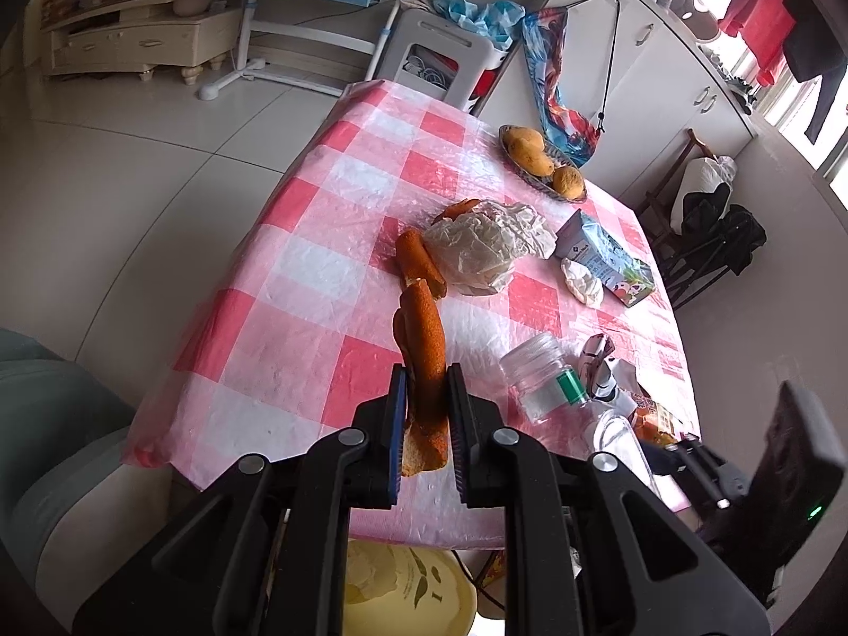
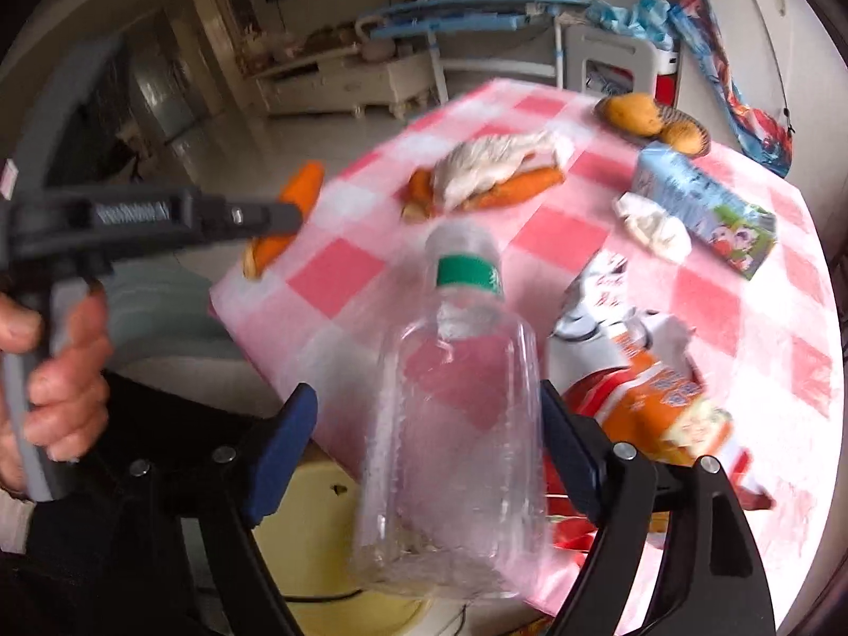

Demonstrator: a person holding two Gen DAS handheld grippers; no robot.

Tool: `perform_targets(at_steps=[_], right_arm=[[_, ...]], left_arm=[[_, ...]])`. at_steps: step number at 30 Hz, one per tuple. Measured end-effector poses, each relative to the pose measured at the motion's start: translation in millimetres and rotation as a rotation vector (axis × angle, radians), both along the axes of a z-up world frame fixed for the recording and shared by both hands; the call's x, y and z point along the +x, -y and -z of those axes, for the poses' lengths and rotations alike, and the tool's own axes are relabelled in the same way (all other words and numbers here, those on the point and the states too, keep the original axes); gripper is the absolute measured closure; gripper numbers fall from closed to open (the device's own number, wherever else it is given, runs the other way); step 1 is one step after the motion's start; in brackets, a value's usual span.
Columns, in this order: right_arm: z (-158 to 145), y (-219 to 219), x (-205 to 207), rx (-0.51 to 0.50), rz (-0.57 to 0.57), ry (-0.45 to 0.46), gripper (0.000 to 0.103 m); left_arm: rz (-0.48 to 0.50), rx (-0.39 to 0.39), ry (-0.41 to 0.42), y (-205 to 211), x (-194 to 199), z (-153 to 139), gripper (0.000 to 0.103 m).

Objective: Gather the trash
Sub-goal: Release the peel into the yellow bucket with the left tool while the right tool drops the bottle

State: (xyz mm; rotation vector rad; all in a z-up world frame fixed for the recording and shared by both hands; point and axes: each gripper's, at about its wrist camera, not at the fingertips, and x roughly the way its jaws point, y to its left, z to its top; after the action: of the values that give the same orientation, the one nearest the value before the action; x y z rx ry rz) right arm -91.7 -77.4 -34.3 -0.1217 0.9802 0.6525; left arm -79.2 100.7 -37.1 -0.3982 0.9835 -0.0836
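Pink-checked tablecloth (image 1: pixel 328 244) fills my view. My left gripper (image 1: pixel 426 397) is clamped on an orange peel strip (image 1: pixel 424 355), held up between its pads. My right gripper (image 2: pixel 429 424) stands wide around a clear plastic bottle (image 2: pixel 456 424); blur hides whether the pads press it. Beyond the fingertips lie a crumpled bag (image 1: pixel 487 244) and a carton (image 1: pixel 604 259).

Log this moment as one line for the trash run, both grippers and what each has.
left gripper: shut on orange peel | right gripper: open around clear bottle | yellow bin: below table edge
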Motion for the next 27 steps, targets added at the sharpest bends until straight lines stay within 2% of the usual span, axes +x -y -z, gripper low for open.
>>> perform_targets(at_steps=[2,5,8,12,15,17,19,22,24,27], right_arm=[[6,-9,-1,-0.062,-0.012,0.019,0.048],[4,-14,-5,-0.076,-0.029,0.038,0.048],[-9,-10,-11,-0.009,-0.045,0.035,0.048],[-19,-9,-27,0.126,-0.091,-0.038,0.048],[-7,-23,-54,0.117,-0.149,-0.084,0.048],[-2,-31,-67,0.111,-0.176,-0.103,0.048],[3,-41,-77,0.090,-0.204,-0.111,0.048],[17,-51,-84,0.052,-0.233,-0.178,0.047],[23,-52,-88,0.005,-0.234,-0.183,0.036],[14,-39,-91,-0.011,-0.191,-0.155,0.028]], left_arm=[[0.003,-0.002,0.002,0,0,0,0.088],[0.014,0.005,0.004,1,-2,-1,0.088],[0.021,0.021,0.015,2,-5,-6,0.088],[0.015,0.019,0.027,-3,-21,-13,0.088],[0.012,0.020,0.028,-7,-37,-16,0.088],[0.007,0.069,0.034,-7,-52,-20,0.088],[0.008,0.067,0.031,-9,-65,-21,0.088],[0.011,0.051,0.011,-8,-80,-19,0.088],[0.024,0.066,-0.016,0,-89,-15,0.088],[0.046,0.079,-0.073,12,-101,-1,0.088]])
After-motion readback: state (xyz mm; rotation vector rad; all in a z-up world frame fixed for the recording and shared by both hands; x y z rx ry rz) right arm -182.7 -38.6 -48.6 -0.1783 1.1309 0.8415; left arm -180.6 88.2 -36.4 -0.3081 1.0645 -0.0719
